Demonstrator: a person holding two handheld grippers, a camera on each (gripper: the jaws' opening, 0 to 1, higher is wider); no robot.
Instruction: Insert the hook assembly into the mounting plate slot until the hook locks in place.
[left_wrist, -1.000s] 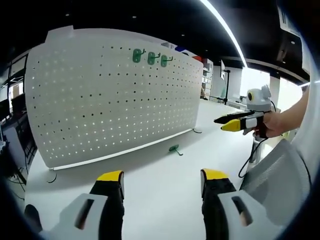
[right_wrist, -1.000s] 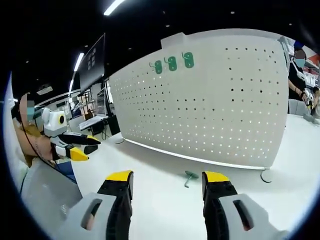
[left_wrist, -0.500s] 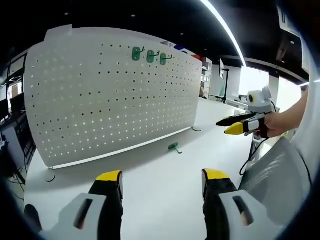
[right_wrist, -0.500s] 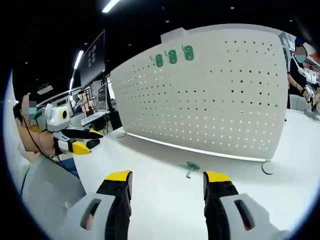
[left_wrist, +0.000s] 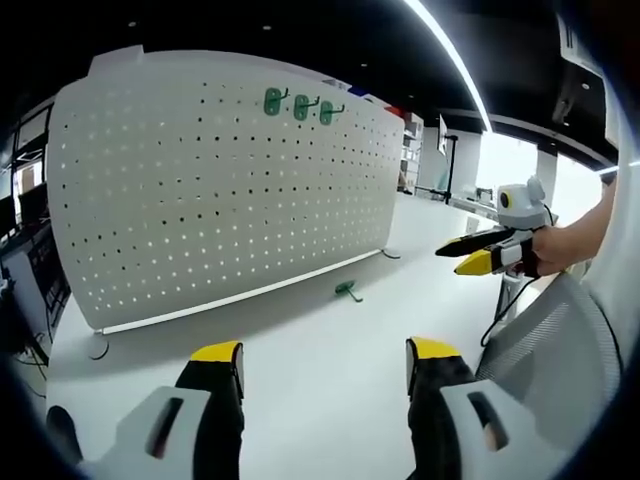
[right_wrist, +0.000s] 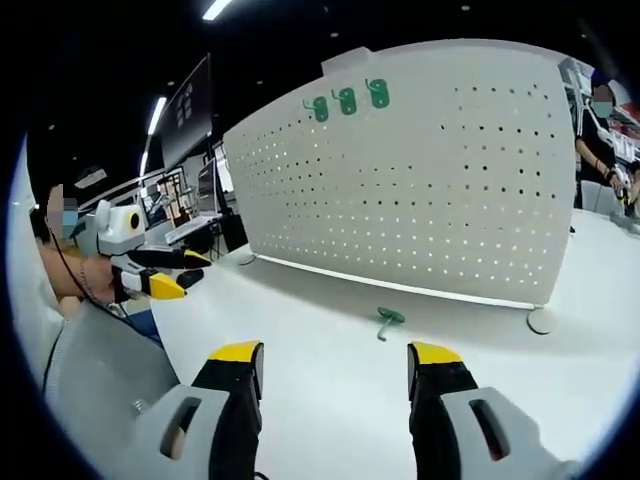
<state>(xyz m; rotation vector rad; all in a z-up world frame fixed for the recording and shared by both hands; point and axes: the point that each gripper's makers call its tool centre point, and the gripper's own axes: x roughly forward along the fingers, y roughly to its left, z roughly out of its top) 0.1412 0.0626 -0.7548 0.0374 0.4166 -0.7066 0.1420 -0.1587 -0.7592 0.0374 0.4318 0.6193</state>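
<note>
A white pegboard (left_wrist: 220, 180) stands upright on the white surface (left_wrist: 320, 350), well ahead of both tongs, with no writing legible on it. Three green hooks (left_wrist: 298, 106) hang near its top edge. A loose green hook (left_wrist: 347, 290) lies flat between board and tongs. Left tongs (left_wrist: 325, 368) and right tongs (right_wrist: 335, 370) both gape apart, holding nothing.

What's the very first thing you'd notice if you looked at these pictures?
The big white pegboard standing upright on the white table, full of little holes. Three green hooks hang in a row near its top edge, and one more green hook lies loose on the table in front of the board. Both grippers are open and empty: the left gripper and the right gripper.
</note>
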